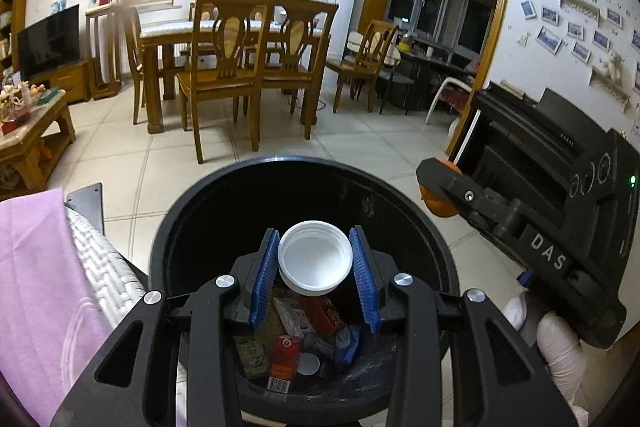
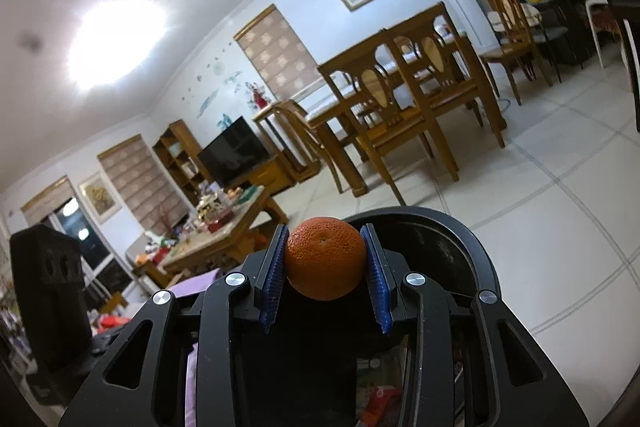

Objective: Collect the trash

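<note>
left gripper (image 1: 316, 269) clenched on our white cap (image 1: 315, 259), bin (image 1: 192, 211) mouth straight below | right gripper (image 2: 325, 263) grasping orange (image 2: 325, 258), at the bin rim, so left is nearer

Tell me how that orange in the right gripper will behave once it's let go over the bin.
The orange is round, so it will likely roll rather than stay put on landing. Its pebbled skin probably grips well against the ridged pads of the right gripper. It looks firm and whole, so it should drop straight into the black bin.
</note>
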Available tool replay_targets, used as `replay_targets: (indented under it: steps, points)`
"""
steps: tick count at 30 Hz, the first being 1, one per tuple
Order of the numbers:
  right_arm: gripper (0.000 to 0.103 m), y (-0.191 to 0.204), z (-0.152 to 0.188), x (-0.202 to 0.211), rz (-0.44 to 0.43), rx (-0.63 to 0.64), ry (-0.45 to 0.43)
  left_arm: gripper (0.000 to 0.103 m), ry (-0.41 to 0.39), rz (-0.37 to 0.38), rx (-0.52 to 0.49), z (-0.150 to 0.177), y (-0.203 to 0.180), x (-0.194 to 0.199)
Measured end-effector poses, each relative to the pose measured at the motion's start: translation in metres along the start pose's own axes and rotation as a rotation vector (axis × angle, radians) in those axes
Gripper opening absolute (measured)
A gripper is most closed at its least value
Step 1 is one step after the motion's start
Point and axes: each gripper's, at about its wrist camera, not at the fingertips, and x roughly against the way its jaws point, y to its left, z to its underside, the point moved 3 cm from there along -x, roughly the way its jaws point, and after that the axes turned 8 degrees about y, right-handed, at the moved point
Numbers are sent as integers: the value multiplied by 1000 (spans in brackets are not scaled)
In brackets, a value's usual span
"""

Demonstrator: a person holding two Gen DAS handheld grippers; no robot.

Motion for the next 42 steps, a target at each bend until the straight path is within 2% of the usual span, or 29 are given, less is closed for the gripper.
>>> replay_targets:
  steps: [13,23,29,30,32,33,34,36,38,42]
  points:
    - [37,-10,17,-21,-2,-41,41,37,28,-13,-27,7,-14,-11]
    - [37,-5,15,-29,-8,-42,53,37,31,-4,-38,7,-17,-13]
    - [42,0,17,-32,-19,-47,69,38,35,-27,-41,7,-19,-12]
    - [46,2,17,-32,-23,-47,66,40,35,-30,-41,8,-20,-13]
    - [56,0,16,-31,-28,-50,57,57,33,-45,-41,7,-20,-12]
    - [59,1,16,-30,-36,-56,50,73,26,-58,-44,7,-21,-10]
    - [60,0,16,-28,-39,-58,46,83,16,-68,-47,7,-21,-8]
    - [69,1,15,-26,-38,-60,40,90,3,-82,-57,6,-23,-6]
    - [69,1,14,-23,-43,-68,31,96,3,-97,-70,6,-25,-5]
    - [73,0,14,-21,-42,-68,29,98,10,-121,-85,5,-26,-3]
